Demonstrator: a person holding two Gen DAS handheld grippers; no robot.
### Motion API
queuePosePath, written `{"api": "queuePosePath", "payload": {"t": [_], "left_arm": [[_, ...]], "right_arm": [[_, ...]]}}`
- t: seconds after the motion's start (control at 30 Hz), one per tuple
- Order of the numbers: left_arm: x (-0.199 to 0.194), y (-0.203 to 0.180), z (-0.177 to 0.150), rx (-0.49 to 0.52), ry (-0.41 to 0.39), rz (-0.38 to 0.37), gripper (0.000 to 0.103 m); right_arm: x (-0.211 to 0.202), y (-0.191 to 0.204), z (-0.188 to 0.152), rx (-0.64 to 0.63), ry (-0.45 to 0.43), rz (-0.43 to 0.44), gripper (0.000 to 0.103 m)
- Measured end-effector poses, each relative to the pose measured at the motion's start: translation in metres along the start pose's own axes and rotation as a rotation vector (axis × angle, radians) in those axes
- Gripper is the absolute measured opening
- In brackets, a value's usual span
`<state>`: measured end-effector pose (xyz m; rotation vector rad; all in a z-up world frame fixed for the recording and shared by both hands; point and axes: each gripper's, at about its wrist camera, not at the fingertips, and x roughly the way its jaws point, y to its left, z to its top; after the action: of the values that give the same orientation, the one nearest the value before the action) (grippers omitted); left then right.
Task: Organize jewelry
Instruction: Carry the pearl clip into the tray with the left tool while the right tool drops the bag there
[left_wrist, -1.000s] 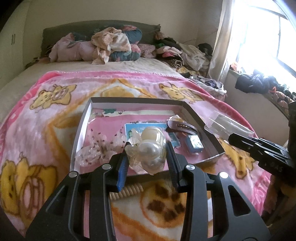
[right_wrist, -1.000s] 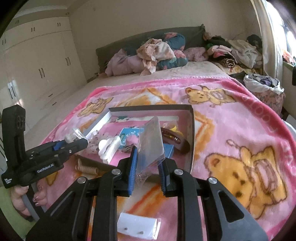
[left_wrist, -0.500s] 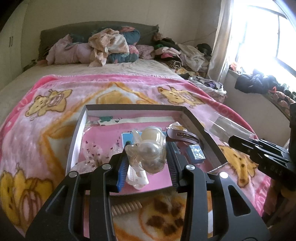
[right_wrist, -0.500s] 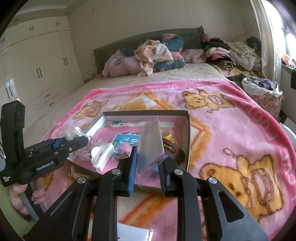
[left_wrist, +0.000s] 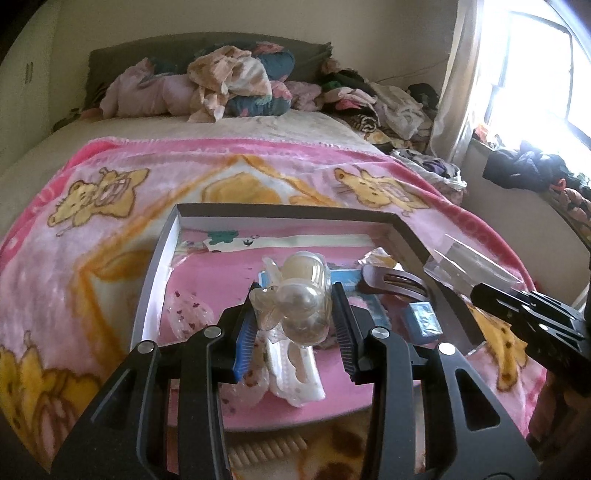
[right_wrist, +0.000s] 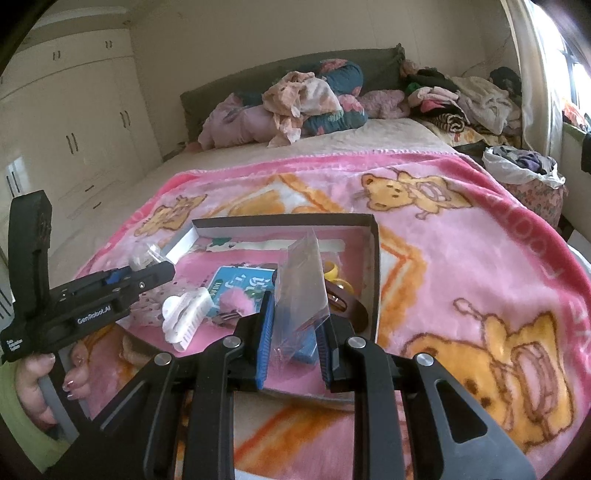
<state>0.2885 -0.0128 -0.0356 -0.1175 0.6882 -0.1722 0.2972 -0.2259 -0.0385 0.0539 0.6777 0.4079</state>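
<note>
Left gripper (left_wrist: 295, 314) sits low centre of the left wrist frame, jaws clamped on a clear plastic packet with pearl-like beads (left_wrist: 299, 295), held up over the tray. Same gripper shows at left of the right wrist frame (right_wrist: 147, 267), a bit of clear plastic at its tip; the hand (right_wrist: 37, 384) holding its handle shows at lower left.

Right gripper (right_wrist: 295, 325) at lower centre of its own frame, jaws clamped on a clear flat plastic bag (right_wrist: 303, 280) standing upright between the blue pads. In the left wrist view it enters from the right edge (left_wrist: 476, 291), the clear bag (left_wrist: 465, 264) sticking out toward frame centre, over the tray's right rim.

Open shallow tray (left_wrist: 155, 273), dark rim, pink floor, lies on a pink bear-print blanket (left_wrist: 92, 229) on the bed. Inside the tray:
- white hair claw clip (right_wrist: 184, 319), left part of right wrist frame; also directly under the held packet in left wrist view (left_wrist: 295, 373)
- teal printed card (right_wrist: 240, 284) with a pink fluffy piece (right_wrist: 236, 301) on it
- brown hair clip (left_wrist: 391, 278), right side of tray
- small blue box (left_wrist: 423, 319) just below the brown clip
- yellow piece (right_wrist: 334, 273) near tray's right wall, shape unclear

Pile of clothes (left_wrist: 229, 85) at the headboard, upper centre. White wardrobe (right_wrist: 74, 129) upper left of the right wrist frame.
</note>
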Motion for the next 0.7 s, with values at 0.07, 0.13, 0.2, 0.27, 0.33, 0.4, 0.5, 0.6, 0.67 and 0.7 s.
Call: {"api": "queuePosePath", "payload": {"t": [0.07,0.13,0.2,0.27,0.33,0.4,0.5,0.6,0.67,0.7], "left_arm": [[0.005,0.003,0.001,-0.003,0.005,0.009,0.029],[0.010,0.005,0.003,-0.006,0.010,0.016,0.029],[0.016,0.007,0.006,-0.003,0.014,0.021,0.029],[0.021,0.008,0.007,-0.001,0.017,0.033,0.029],[0.026,0.011,0.008,-0.004,0.023,0.042,0.029],[0.032,0.014,0.010,-0.004,0.034,0.056,0.029],[0.038,0.017,0.011,-0.003,0.047,0.070,0.029],[0.043,0.020,0.011,-0.005,0.055,0.078,0.029],[0.045,0.022,0.010,-0.008,0.058,0.080,0.029],[0.045,0.022,0.009,-0.009,0.059,0.082,0.029]], "right_arm": [[0.004,-0.001,0.001,0.000,0.003,-0.003,0.021],[0.010,-0.002,0.002,-0.003,0.009,-0.005,0.021],[0.015,-0.003,0.002,-0.005,0.018,-0.007,0.021],[0.022,-0.004,0.001,-0.005,0.028,-0.006,0.021],[0.028,-0.003,0.000,-0.007,0.038,-0.003,0.021],[0.034,-0.003,0.000,-0.005,0.049,0.003,0.021],[0.043,0.000,-0.001,-0.004,0.070,0.019,0.021],[0.050,0.004,-0.003,-0.015,0.092,0.032,0.021],[0.054,0.009,-0.004,-0.028,0.102,0.042,0.021],[0.055,0.010,-0.004,-0.032,0.104,0.047,0.021]]}}
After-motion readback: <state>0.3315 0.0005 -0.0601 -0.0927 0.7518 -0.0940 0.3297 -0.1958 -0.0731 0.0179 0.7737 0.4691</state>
